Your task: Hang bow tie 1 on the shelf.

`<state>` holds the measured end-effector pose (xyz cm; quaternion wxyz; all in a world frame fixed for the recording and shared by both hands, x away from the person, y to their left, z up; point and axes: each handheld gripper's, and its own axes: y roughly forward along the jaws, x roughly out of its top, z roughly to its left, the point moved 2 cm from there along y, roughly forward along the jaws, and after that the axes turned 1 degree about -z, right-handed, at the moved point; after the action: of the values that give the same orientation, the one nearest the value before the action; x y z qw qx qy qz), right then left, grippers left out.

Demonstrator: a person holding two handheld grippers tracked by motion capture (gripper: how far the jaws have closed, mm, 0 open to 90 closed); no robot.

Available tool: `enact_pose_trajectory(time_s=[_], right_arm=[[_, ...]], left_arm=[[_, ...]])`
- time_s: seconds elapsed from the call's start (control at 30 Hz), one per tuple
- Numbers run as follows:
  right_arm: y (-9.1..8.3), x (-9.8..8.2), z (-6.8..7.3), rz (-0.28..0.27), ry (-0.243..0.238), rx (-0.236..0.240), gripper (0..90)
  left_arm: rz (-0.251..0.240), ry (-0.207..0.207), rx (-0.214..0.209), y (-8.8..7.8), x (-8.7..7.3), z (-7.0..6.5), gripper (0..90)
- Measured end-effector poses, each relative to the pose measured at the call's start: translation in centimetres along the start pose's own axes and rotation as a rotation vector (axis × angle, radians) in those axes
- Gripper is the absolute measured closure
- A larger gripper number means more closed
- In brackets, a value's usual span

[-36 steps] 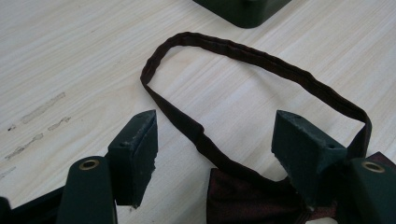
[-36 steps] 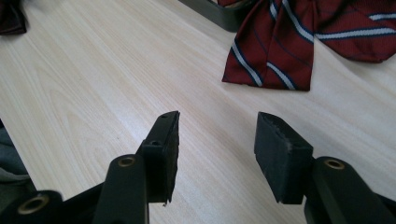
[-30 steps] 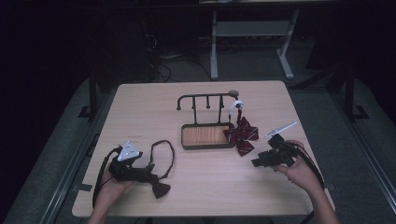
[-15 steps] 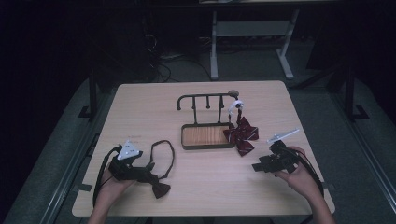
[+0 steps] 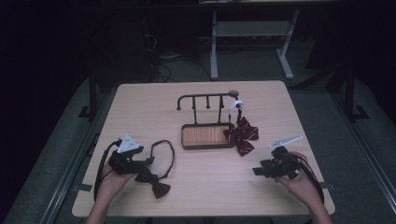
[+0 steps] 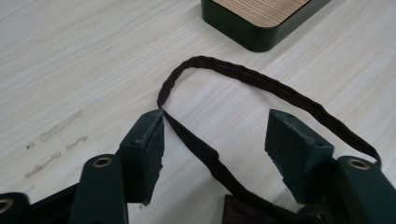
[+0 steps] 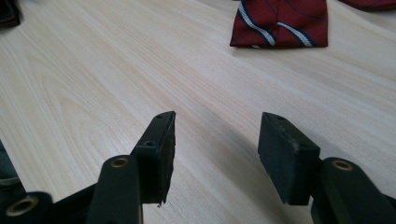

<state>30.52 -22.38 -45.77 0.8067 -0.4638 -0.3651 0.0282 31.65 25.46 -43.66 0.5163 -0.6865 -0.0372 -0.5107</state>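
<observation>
Two grippers rest low on the table (image 5: 140,100), both with jaws spread and holding nothing. The left gripper (image 6: 212,135) straddles the strap (image 6: 261,81) of a dark bow tie (image 5: 156,184), and its view brings the strap's weave up close. The right gripper (image 7: 215,140) faces bare wood, with the striped red bow tie (image 7: 280,21) beyond. From above, that tie lies beside the tray (image 5: 208,145) with its hook rack (image 5: 205,99).

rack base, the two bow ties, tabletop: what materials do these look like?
Rack base: wood-grain panel, probably veneer or laminate, in a dark matte rim, likely metal or plastic.
Dark bow tie and its strap: matte woven fabric, stitched and creased.
Red bow tie: striped woven cloth, slight sheen.
Table: pale wood-grain, probably laminate, scuffed.
</observation>
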Motion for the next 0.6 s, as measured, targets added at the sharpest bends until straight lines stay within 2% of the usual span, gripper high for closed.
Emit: enact_pose_trajectory(time_s=[0.17,0.3,0.6], right_arm=[[-0.3,-0.2,-0.2,-0.026,0.009,-0.013,45.5],[-0.2,-0.5,-0.6,-0.031,0.015,-0.019,45.4],[-0.1,-0.5,-0.4,-0.029,0.000,-0.015,45.2]], left_arm=[[0.027,-0.001,0.004,0.7,1.0,0.7,42.8],[0.056,-0.007,0.014,1.1,1.7,1.3,50.5],[0.134,0.004,0.009,2.3,3.2,2.4,54.3]])
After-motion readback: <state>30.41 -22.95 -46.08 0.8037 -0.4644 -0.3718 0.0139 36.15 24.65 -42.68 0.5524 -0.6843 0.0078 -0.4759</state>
